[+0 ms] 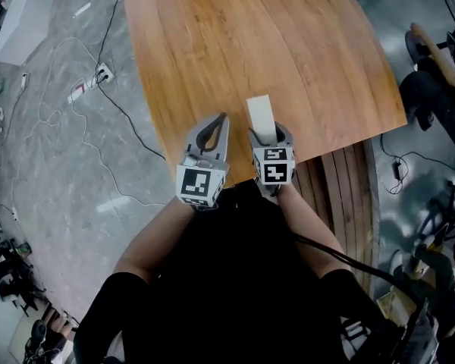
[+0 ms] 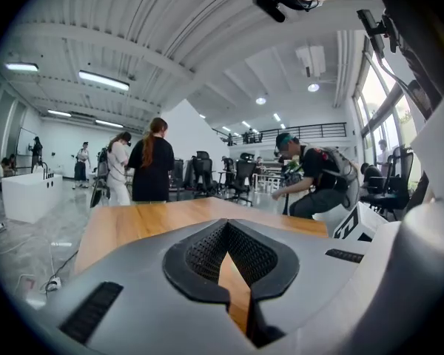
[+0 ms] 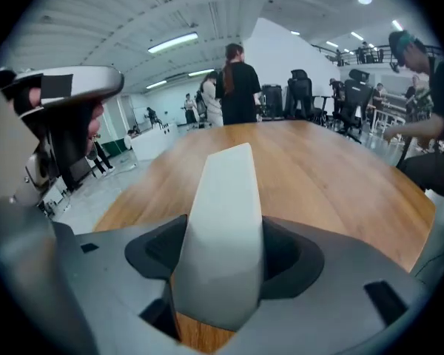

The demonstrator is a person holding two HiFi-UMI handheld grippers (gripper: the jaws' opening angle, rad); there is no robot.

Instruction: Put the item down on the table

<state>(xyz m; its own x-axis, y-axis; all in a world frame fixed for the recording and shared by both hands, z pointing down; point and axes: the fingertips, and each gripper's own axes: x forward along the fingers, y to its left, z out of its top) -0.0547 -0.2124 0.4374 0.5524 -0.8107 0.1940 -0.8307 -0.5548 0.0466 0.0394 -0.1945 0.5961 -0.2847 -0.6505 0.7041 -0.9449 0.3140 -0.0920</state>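
A white, wedge-like block [image 1: 259, 113] stands up between the jaws of my right gripper [image 1: 265, 133], which is shut on it just above the near edge of the wooden table [image 1: 273, 44]. In the right gripper view the block [image 3: 223, 220] fills the middle, with the table [image 3: 325, 161] stretching away behind it. My left gripper [image 1: 215, 130] hangs beside the right one over the same edge, its jaws closed tip to tip with nothing between them. In the left gripper view, wood shows through the narrow gap in that gripper [image 2: 228, 251].
A power strip [image 1: 100, 73] and loose cables lie on the stone floor to the left. A slatted wooden bench [image 1: 341, 180] stands under the table's right corner, and a seated person [image 1: 436, 74] is further right. People [image 2: 151, 161] and office chairs [image 2: 240, 174] are beyond the far end.
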